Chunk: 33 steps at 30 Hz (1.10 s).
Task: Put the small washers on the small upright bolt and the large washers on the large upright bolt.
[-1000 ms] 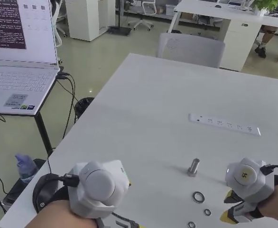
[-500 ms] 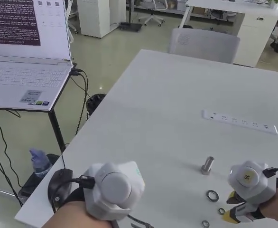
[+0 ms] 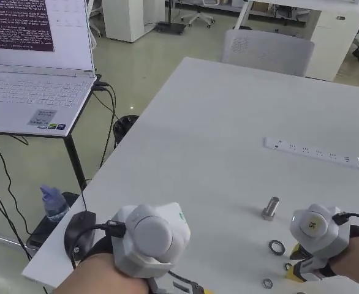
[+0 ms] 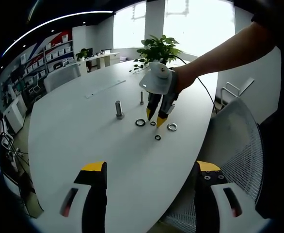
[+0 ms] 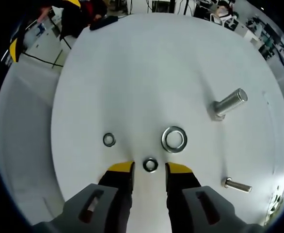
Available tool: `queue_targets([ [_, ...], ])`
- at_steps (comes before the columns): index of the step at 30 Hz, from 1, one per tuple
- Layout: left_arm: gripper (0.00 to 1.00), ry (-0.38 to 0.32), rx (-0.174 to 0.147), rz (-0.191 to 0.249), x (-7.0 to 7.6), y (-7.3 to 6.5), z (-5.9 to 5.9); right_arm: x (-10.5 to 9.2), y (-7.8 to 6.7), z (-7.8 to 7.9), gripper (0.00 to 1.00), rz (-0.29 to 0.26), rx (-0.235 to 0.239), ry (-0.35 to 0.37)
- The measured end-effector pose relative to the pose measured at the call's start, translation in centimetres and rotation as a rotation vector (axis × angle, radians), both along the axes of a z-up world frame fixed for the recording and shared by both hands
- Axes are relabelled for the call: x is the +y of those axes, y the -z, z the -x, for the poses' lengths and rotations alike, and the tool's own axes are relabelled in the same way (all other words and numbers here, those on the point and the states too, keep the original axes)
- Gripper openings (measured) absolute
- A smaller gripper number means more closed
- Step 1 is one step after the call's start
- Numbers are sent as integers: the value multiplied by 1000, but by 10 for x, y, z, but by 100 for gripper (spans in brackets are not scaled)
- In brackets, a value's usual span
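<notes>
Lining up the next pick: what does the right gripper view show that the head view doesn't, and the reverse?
Right gripper view adds: the small upright bolt, and the right tool with its jaws open either side of a small washer. Head view adds: the laptop, the power strip and a grey chair beyond the table. Both show the large upright bolt, a large washer lying flat near it, and the white table.

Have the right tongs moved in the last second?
Yes. Judged against the large upright bolt in the head view, the right tongs have shifted left, closing on a small washer.
</notes>
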<state>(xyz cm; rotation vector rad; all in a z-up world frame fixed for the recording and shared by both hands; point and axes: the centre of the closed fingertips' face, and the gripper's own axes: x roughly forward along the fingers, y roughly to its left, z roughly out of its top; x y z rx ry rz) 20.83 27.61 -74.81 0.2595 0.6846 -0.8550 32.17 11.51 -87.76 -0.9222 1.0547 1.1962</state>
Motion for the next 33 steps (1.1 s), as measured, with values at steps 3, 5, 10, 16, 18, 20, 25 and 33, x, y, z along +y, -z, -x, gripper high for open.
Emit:
queue_targets([
  [3,72,2,3,-3,0,2,1,0,0,1,22,-3,-4,-12],
  [5,72,2,11,-1,-1,2,2,-1,0,1,17,3,-10,-21],
  [10,71,-2,11,7,-3,1,2,-1,-1,1,17,6,-1,-29],
  [16,68,4,15,3,-1,2,5,0,0,1,16,36,-5,-43],
  [18,68,0,20,2,0,3,6,0,0,0,14,41,-9,-40],
  [20,68,1,20,-2,1,4,6,0,0,0,14,53,-12,-40],
  [25,67,-2,16,-2,1,3,7,0,1,-1,14,79,-17,-36],
  [33,67,-23,-2,1,3,-1,3,-1,1,-2,13,47,-10,7],
])
